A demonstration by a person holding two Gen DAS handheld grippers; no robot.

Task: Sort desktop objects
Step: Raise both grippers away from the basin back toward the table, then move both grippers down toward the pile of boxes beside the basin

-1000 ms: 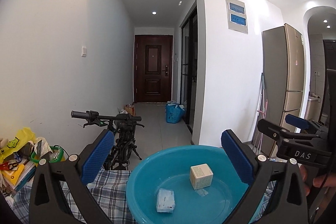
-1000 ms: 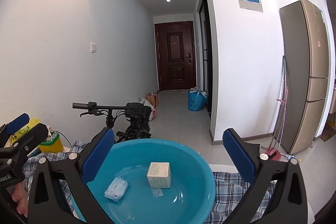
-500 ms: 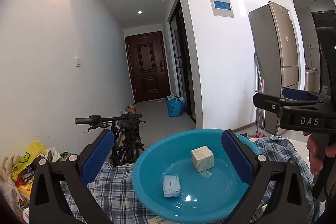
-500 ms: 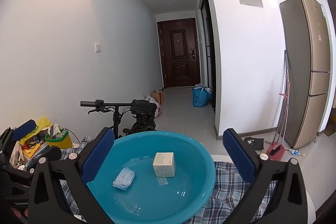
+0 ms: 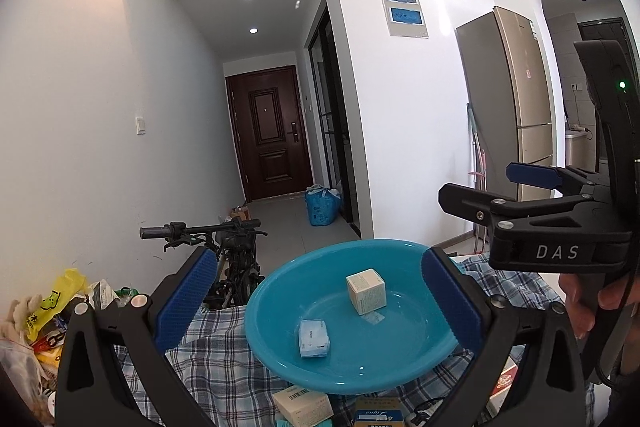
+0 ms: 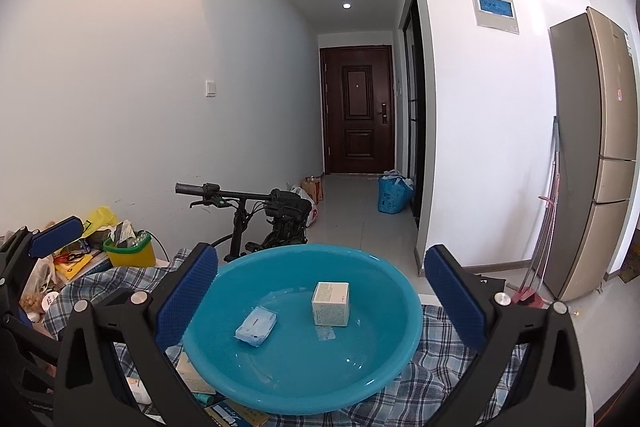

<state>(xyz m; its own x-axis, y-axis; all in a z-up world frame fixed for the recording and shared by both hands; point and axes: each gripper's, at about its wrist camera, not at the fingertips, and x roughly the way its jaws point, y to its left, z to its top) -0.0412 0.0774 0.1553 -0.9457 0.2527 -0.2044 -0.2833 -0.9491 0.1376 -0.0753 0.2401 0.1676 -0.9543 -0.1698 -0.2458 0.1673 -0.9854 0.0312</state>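
A blue plastic basin rests on a checked cloth. Inside it stand a small cream box and a flat pale-blue tissue pack. My left gripper is open and empty, its blue pads either side of the basin from above. My right gripper is likewise open with nothing between its fingers. In the left wrist view the right gripper shows at the right, held by a hand. More boxes lie on the cloth in front of the basin.
A pile of bags and clutter and a yellow tub sit at the left of the table. A folding bicycle stands behind it. The checked cloth covers the table, whose edge drops off at the right. A fridge stands far right.
Both grippers have risen and pulled back, so the basin sits lower and more of the cloth and front boxes show. Both stay open and empty.
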